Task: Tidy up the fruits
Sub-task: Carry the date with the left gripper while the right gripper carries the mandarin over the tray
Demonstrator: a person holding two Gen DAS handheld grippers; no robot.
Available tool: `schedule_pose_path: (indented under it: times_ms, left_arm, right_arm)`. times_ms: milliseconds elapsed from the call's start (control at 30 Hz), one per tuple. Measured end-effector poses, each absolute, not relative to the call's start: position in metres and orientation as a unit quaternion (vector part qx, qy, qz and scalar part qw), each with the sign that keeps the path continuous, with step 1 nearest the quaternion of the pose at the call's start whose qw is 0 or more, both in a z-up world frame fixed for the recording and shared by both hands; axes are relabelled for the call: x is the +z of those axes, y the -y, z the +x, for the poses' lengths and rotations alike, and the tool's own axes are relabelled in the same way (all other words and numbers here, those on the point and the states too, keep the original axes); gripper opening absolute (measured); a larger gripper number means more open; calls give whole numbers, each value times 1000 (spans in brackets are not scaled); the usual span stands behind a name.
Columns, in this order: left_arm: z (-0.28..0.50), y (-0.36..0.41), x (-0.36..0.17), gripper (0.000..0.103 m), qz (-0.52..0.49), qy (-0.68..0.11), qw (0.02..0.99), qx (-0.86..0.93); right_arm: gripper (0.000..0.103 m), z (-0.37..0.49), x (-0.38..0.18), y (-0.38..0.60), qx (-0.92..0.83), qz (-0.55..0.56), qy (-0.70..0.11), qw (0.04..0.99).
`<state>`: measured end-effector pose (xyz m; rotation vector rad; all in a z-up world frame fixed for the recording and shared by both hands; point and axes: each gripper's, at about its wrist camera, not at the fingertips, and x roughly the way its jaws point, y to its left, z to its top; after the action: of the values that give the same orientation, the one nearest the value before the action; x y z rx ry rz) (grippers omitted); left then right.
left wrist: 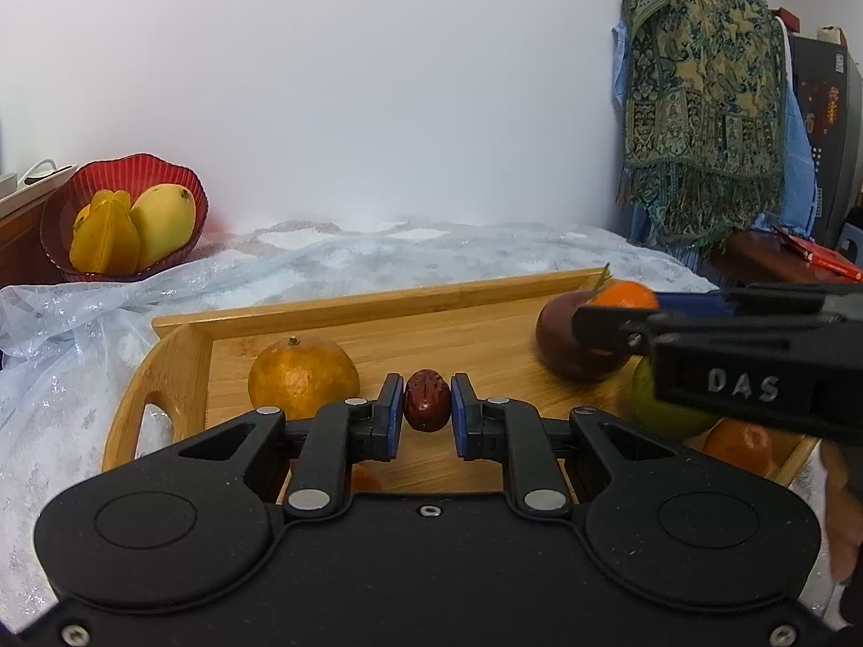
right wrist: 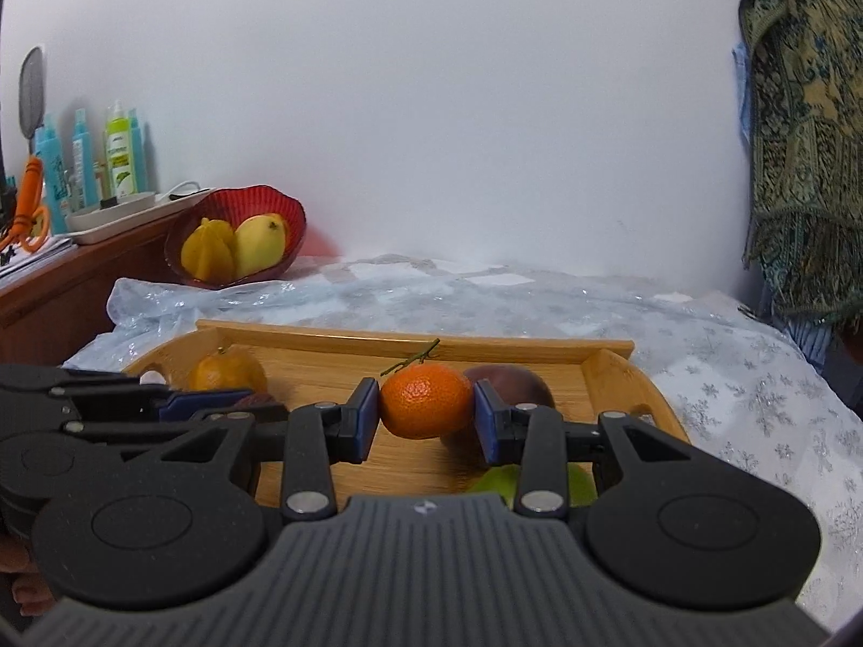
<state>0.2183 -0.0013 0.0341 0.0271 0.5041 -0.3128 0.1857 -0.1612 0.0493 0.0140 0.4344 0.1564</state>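
Note:
My left gripper (left wrist: 427,403) is shut on a small wrinkled red date (left wrist: 427,399) above the wooden tray (left wrist: 334,307). My right gripper (right wrist: 426,401) is shut on a stemmed orange tangerine (right wrist: 426,400) over the tray (right wrist: 377,338); it also shows at the right of the left wrist view (left wrist: 625,294). In the tray lie a dull orange (left wrist: 303,376), a dark purple fruit (left wrist: 572,345), a green fruit (left wrist: 663,410) and another tangerine (left wrist: 739,445). A red bowl (left wrist: 64,199) at the back left holds a starfruit (left wrist: 105,234) and a mango (left wrist: 162,224).
The tray rests on a pale snowflake-print cloth (right wrist: 755,377). A wooden shelf (right wrist: 81,264) at the left carries bottles (right wrist: 121,148) and a white dish. A patterned scarf (left wrist: 701,97) hangs at the right. A white wall stands behind.

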Motion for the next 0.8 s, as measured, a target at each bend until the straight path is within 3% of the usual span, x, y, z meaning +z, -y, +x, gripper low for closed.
schedule_pose_path:
  times_ms: [800]
  left_arm:
    - [221,3,27,17,12,-270,950,-154]
  right_arm:
    - [43,190,42,153,80,-30,-236,968]
